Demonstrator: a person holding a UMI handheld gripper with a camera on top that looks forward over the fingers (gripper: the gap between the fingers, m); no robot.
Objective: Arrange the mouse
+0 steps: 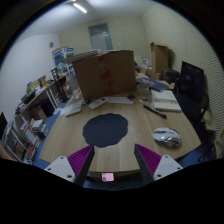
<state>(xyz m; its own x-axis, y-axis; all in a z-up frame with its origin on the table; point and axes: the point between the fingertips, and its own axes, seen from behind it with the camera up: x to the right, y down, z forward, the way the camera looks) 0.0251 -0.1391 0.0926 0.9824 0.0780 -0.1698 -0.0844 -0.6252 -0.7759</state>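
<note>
Here, the gripper view is showing one mouse [167,137], one dark round mat [106,128] and one cardboard box [104,73] on a wooden desk [130,115]. The mouse is appearing silver-grey, oval and low, lying flat on the bare desk surface. It is sitting beyond the claw [108,162], off to its right side, well apart from the mat. The claw is standing wide, gripping nothing, with two purple pads [79,158] flanking open desk just short of the mat.
</note>
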